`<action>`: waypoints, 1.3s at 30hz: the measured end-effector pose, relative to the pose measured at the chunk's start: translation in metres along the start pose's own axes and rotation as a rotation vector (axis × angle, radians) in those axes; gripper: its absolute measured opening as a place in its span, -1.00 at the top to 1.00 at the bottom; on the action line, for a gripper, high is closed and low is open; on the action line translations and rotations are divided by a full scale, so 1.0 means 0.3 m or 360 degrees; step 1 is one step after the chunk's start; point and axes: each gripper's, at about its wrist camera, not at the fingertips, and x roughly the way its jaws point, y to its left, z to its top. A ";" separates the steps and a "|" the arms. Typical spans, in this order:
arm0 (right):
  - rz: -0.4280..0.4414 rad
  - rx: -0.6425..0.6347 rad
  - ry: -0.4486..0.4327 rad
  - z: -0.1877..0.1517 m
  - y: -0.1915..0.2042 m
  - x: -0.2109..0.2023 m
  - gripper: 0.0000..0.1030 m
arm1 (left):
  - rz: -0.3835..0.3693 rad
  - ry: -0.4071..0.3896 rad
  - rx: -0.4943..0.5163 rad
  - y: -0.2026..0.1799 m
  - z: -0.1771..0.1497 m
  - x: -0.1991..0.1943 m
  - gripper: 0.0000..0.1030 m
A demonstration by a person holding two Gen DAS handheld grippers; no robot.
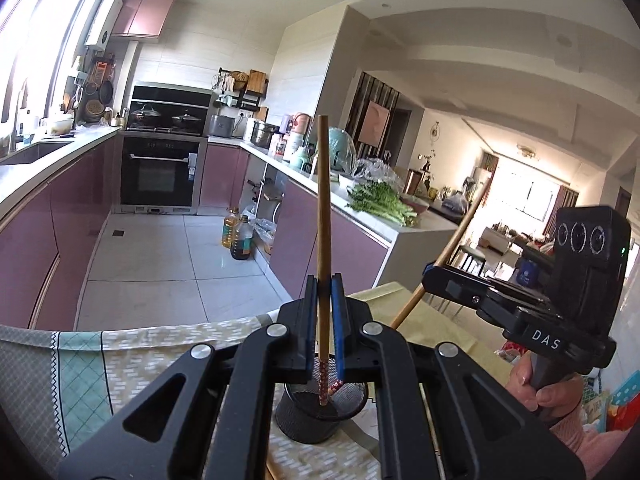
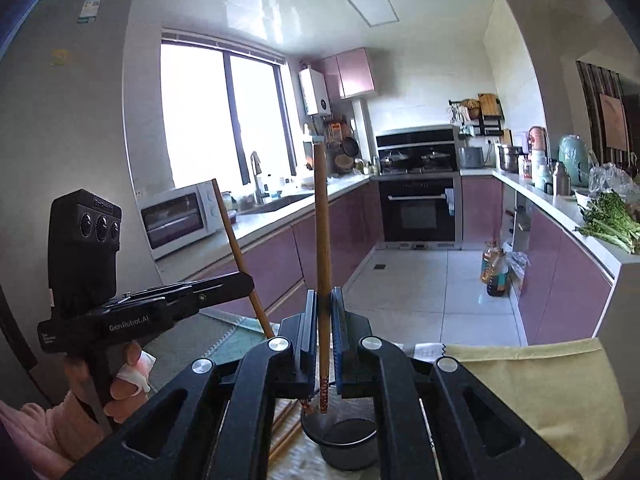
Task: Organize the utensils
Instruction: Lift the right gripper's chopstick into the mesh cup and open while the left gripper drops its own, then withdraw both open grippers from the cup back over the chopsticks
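In the left wrist view my left gripper is shut on a wooden chopstick. The stick stands upright, its red patterned end pointing down into the black mesh cup. To the right, a hand holds my right gripper, which is shut on a second, slanted chopstick. In the right wrist view that right gripper pinches its chopstick upright over the mesh cup. At the left, the left gripper holds its slanted chopstick.
More loose chopsticks lie on the patterned tablecloth beside the cup. A yellow cloth covers the table's right side. Beyond are kitchen counters with greens, oil bottles on the floor and a microwave.
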 end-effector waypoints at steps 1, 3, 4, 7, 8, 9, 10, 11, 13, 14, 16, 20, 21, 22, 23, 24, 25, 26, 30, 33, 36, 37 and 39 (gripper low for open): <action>-0.0003 0.0005 0.0027 -0.007 -0.009 0.015 0.89 | 0.0002 0.0027 0.0002 -0.005 -0.006 0.022 0.85; -0.0008 0.0014 0.0090 -0.026 -0.025 0.046 0.89 | 0.0010 0.0095 0.0020 -0.011 -0.033 0.075 0.85; -0.0012 0.0018 0.0132 -0.037 -0.034 0.064 0.89 | 0.0012 0.0135 0.0035 -0.018 -0.048 0.099 0.85; 0.0001 0.0032 0.0248 -0.061 -0.050 0.117 0.89 | 0.0015 0.0232 0.0069 -0.015 -0.093 0.161 0.85; 0.0010 0.0033 0.0290 -0.068 -0.052 0.134 0.89 | 0.0018 0.0267 0.0085 -0.020 -0.110 0.181 0.85; 0.0013 0.0043 0.0336 -0.079 -0.059 0.154 0.89 | 0.0024 0.0297 0.0096 -0.023 -0.127 0.199 0.85; 0.0015 0.0051 0.0378 -0.089 -0.059 0.172 0.89 | 0.0023 0.0328 0.0106 -0.024 -0.140 0.215 0.85; 0.0018 0.0063 0.0423 -0.100 -0.071 0.195 0.89 | 0.0025 0.0346 0.0107 -0.015 -0.158 0.231 0.85; 0.0016 0.0081 0.0484 -0.117 -0.072 0.225 0.88 | 0.0033 0.0386 0.0109 -0.001 -0.187 0.254 0.85; 0.0016 0.0087 0.0511 -0.120 -0.071 0.240 0.87 | 0.0048 0.0392 0.0109 0.006 -0.199 0.258 0.85; 0.0004 0.0104 0.0543 -0.129 -0.078 0.269 0.86 | 0.0048 0.0403 0.0104 0.021 -0.212 0.266 0.85; -0.0012 0.0132 0.0567 -0.139 -0.081 0.303 0.85 | 0.0059 0.0418 0.0116 0.036 -0.213 0.301 0.85; -0.0012 0.0138 0.0567 -0.138 -0.078 0.307 0.85 | 0.0068 0.0418 0.0122 0.037 -0.212 0.306 0.84; -0.0019 0.0143 0.0565 -0.136 -0.078 0.315 0.85 | 0.0075 0.0418 0.0125 0.046 -0.212 0.306 0.81; -0.0029 0.0143 0.0562 -0.135 -0.074 0.320 0.85 | 0.0080 0.0416 0.0127 0.042 -0.210 0.306 0.78; -0.0039 0.0147 0.0557 -0.133 -0.075 0.324 0.84 | 0.0083 0.0411 0.0128 0.043 -0.209 0.304 0.69; -0.0042 0.0157 0.0551 -0.132 -0.076 0.327 0.76 | 0.0098 0.0400 0.0128 0.045 -0.209 0.298 0.57; -0.0044 0.0163 0.0543 -0.135 -0.075 0.325 0.74 | 0.0115 0.0381 0.0130 0.046 -0.206 0.282 0.51; -0.0034 0.0180 0.0442 -0.133 -0.062 0.271 0.59 | 0.0191 0.0292 0.0166 0.053 -0.205 0.187 0.28; 0.0026 0.0130 0.0367 -0.132 -0.016 0.202 0.43 | 0.0223 0.0243 0.0156 0.084 -0.213 0.099 0.18; 0.0132 0.0051 0.0328 -0.148 0.056 0.132 0.26 | 0.0288 0.0224 0.0144 0.128 -0.243 0.004 0.10; 0.0167 0.0022 0.0332 -0.160 0.082 0.116 0.23 | 0.0305 0.0239 0.0132 0.149 -0.258 -0.022 0.07; 0.0240 -0.0031 0.0365 -0.195 0.136 0.103 0.21 | 0.0352 0.0279 0.0097 0.190 -0.297 -0.062 0.06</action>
